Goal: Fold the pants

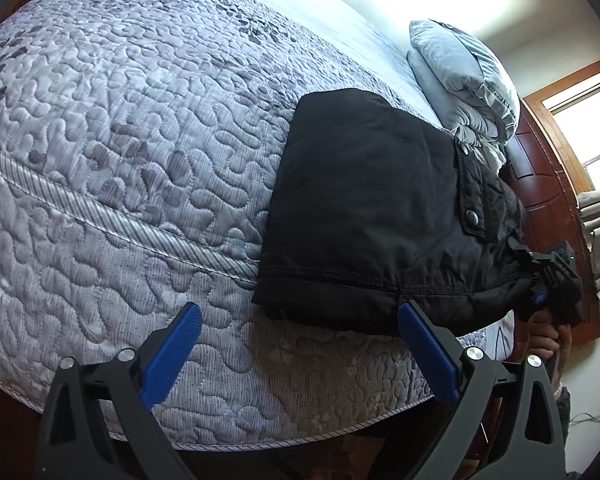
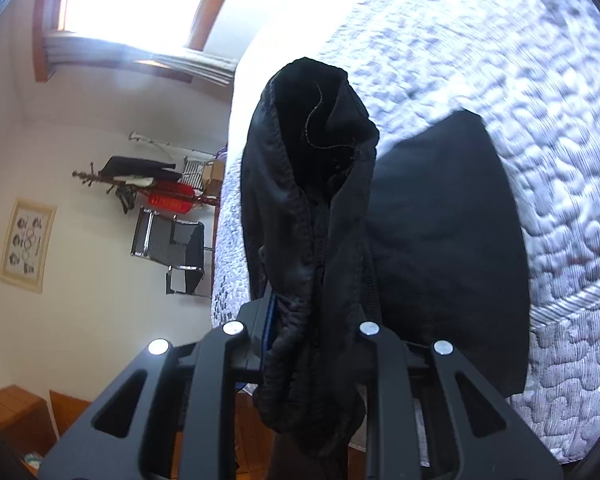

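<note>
The black pants [image 1: 372,200] lie folded on the quilted grey mattress [image 1: 120,140] near its front edge. My left gripper [image 1: 300,320] is open and empty, its blue pads [image 1: 172,356] spread just in front of the pants' lower hem. My right gripper [image 1: 540,276] shows at the right of the left wrist view, pinching the waistband end. In the right wrist view my right gripper [image 2: 320,320] is shut on the bunched black waistband [image 2: 312,200], lifted off the mattress [image 2: 520,80]; the rest of the pants [image 2: 448,248] lies flat behind.
Grey pillows [image 1: 464,80] are stacked at the head of the bed by a dark wooden headboard [image 1: 548,184]. A black chair [image 2: 168,248] and a coat rack [image 2: 140,184] stand by the wall past the bed.
</note>
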A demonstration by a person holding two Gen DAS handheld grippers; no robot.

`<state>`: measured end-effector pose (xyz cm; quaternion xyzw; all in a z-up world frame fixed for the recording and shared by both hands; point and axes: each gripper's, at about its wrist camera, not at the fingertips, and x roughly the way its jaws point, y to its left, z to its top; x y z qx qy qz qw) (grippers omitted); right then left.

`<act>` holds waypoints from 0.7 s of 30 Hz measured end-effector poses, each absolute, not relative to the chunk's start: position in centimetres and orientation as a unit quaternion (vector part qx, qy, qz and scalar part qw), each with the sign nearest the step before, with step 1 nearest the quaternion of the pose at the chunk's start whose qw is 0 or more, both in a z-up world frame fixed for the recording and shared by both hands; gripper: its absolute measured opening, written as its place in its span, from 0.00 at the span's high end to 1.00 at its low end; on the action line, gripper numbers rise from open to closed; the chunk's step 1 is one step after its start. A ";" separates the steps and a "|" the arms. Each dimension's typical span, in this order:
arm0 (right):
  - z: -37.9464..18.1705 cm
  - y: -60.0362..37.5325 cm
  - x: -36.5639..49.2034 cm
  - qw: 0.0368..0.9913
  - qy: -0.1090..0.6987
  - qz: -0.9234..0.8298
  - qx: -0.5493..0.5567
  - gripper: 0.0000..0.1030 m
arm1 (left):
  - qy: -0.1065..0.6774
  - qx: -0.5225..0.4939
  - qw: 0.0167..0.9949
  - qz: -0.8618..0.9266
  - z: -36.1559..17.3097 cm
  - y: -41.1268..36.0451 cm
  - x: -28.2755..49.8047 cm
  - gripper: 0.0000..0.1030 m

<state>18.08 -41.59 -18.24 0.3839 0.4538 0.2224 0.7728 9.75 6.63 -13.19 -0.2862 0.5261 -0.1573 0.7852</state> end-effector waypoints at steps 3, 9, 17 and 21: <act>-19.8 -42.1 18.2 0.767 0.460 0.213 0.393 0.79 | 0.529 -0.284 0.784 -0.157 -13.3 6.4 9.8 0.04; -22.6 -43.0 18.9 0.757 0.472 0.197 0.406 0.77 | 0.532 -0.275 0.784 -0.160 -13.2 5.8 10.1 0.04; -24.5 -43.2 19.3 0.762 0.480 0.182 0.394 0.69 | 0.533 -0.265 0.787 -0.162 -12.9 5.2 10.4 0.04; -24.1 -42.8 19.0 0.773 0.484 0.172 0.372 0.63 | 0.535 -0.263 0.785 -0.166 -13.0 4.9 10.3 0.04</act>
